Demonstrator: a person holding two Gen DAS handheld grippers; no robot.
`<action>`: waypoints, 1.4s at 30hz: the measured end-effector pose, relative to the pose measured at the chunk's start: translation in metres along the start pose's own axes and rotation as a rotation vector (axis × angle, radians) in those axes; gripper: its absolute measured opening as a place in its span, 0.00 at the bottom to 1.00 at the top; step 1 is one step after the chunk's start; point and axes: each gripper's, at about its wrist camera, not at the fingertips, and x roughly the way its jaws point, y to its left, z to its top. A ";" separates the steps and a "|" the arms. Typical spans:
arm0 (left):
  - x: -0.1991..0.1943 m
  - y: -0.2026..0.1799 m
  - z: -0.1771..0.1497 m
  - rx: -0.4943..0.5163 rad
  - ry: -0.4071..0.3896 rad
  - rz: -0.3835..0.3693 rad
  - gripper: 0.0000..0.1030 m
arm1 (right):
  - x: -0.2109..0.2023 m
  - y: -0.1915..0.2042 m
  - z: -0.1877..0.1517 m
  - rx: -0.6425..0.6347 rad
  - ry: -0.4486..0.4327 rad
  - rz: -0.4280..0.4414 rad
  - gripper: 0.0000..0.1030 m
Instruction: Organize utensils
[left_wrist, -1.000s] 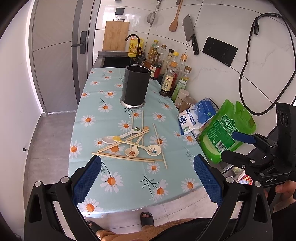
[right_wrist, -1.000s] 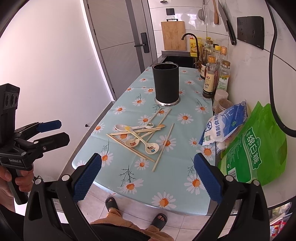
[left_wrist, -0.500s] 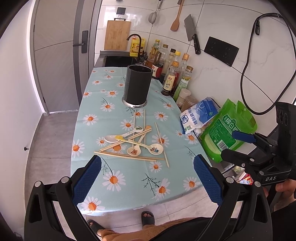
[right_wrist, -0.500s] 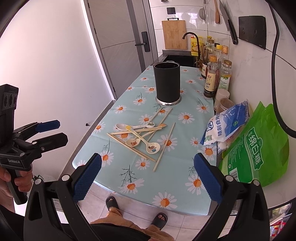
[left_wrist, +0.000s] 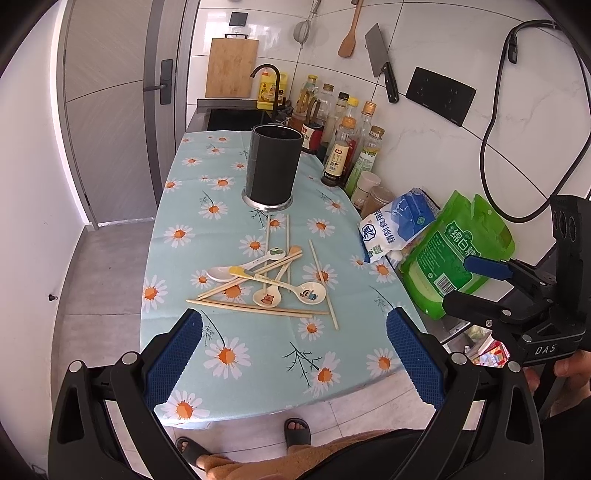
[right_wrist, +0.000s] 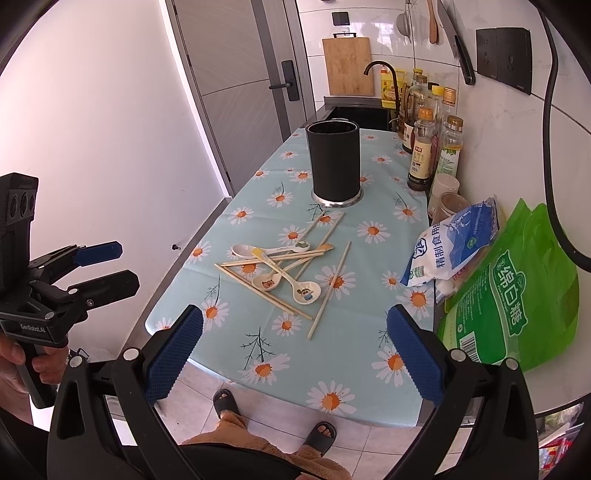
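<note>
Ahead of both your grippers, on the daisy-print tablecloth (left_wrist: 266, 354), the utensils lie in one loose heap: wooden chopsticks (left_wrist: 255, 308) crossed over and under ceramic spoons (left_wrist: 312, 292). Your left gripper (left_wrist: 293, 363) hangs over the near edge of the table with its blue pads spread wide and nothing between them; the heap sits beyond the fingertips, well apart from them. Your right gripper (right_wrist: 293, 363) is likewise wide and empty, with the heap (right_wrist: 280, 273) ahead of it, slightly to the left. Past the heap, the black utensil holder (left_wrist: 271, 166) stands upright. Along the right edge of the table lie a green bag (left_wrist: 456, 253) and a blue-and-white bag (left_wrist: 397, 229).
</note>
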 end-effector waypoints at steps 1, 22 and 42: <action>0.000 0.000 0.000 0.000 0.002 -0.001 0.94 | 0.000 0.000 0.000 0.000 0.000 0.000 0.96; 0.009 -0.001 0.004 0.000 0.021 -0.010 0.94 | 0.012 -0.003 0.005 0.004 0.017 0.003 0.96; 0.099 0.073 0.004 -0.456 0.092 -0.273 0.94 | 0.074 -0.001 0.017 -0.070 0.081 -0.054 0.96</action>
